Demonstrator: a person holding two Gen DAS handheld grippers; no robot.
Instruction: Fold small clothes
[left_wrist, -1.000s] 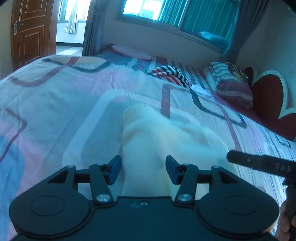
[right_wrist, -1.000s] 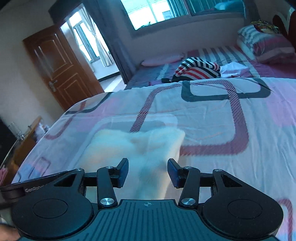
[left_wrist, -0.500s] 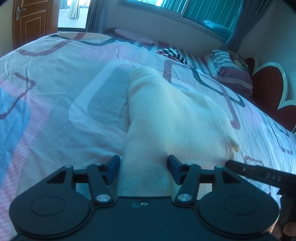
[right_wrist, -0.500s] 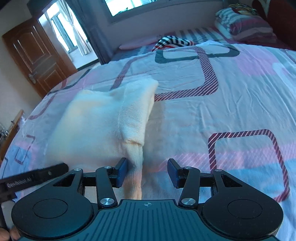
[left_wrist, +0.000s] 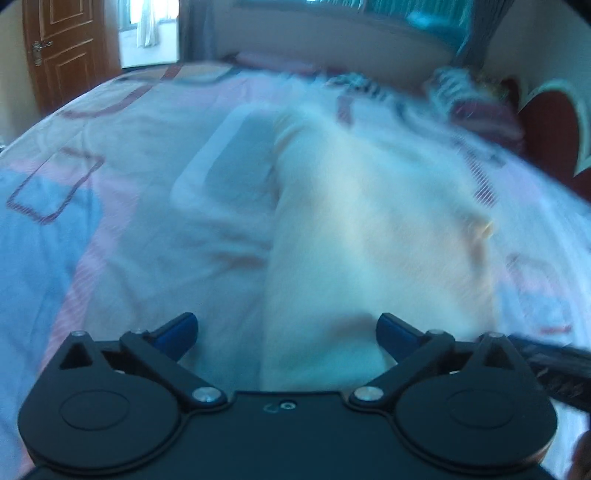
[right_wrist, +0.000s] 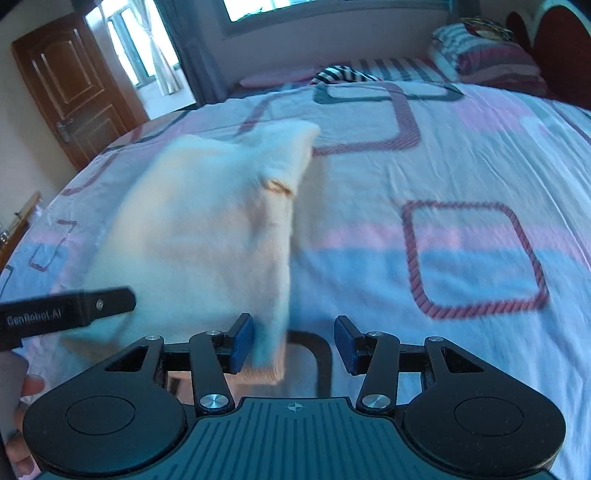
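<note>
A cream-white folded garment (left_wrist: 369, 229) lies on the patterned bedsheet (left_wrist: 147, 221). My left gripper (left_wrist: 287, 332) is open wide, and the garment's near left corner sits between its fingers. In the right wrist view the garment (right_wrist: 207, 229) lies left of centre. My right gripper (right_wrist: 294, 343) is open over the garment's near right edge, which hangs by the left fingertip (right_wrist: 242, 341). The left gripper's finger (right_wrist: 74, 314) shows at the left edge. Both views are blurred by motion.
The bedsheet (right_wrist: 443, 184) stretches wide to the right. A striped garment (right_wrist: 343, 74) and a striped pillow (right_wrist: 487, 55) lie at the far end by the window wall. A brown door (right_wrist: 70, 92) stands at the far left. A red headboard (left_wrist: 550, 129) is at the right.
Both grippers have lowered toward the bed with the garment, which now lies spread flat. The left gripper's jaws have opened wider. The right gripper has drawn back a little toward the near edge.
</note>
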